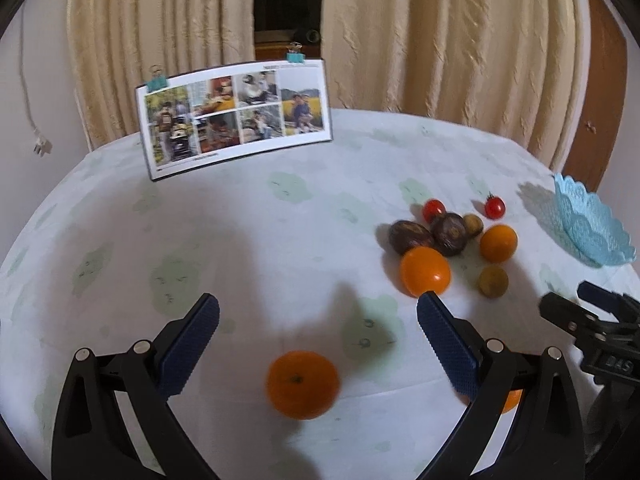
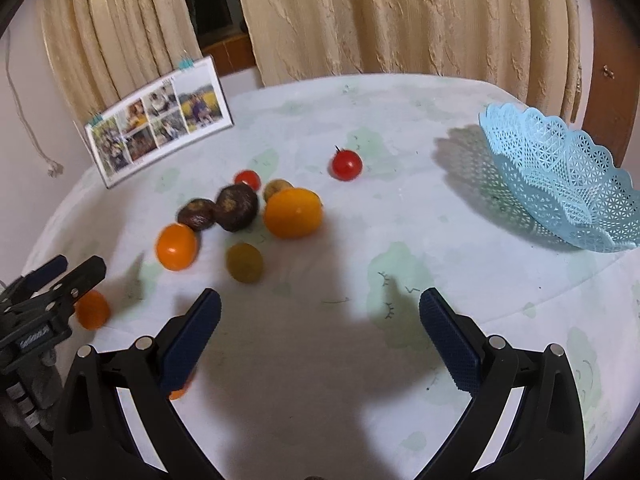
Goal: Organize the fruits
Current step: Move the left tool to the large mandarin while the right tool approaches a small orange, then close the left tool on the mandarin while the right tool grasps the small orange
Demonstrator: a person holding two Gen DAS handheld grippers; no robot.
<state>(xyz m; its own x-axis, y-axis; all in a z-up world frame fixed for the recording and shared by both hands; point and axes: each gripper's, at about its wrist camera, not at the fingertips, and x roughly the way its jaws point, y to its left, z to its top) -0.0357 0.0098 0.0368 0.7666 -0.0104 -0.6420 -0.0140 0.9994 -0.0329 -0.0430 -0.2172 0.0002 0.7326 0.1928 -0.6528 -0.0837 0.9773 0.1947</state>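
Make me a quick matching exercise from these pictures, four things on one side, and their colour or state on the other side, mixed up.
1. basket
2. left gripper
3. photo board
4. lone tomato

A. red, apart from the fruit pile
B. light blue, empty
C. propped upright, held by clips
D. open above an orange

Pairs: 1-B, 2-D, 3-C, 4-A

Colours and patterns
Oranges (image 1: 303, 384) orange; tomatoes (image 2: 346, 165) red; basket (image 2: 568, 176) pale blue lattice; worktop (image 1: 240, 240) white with green patches.
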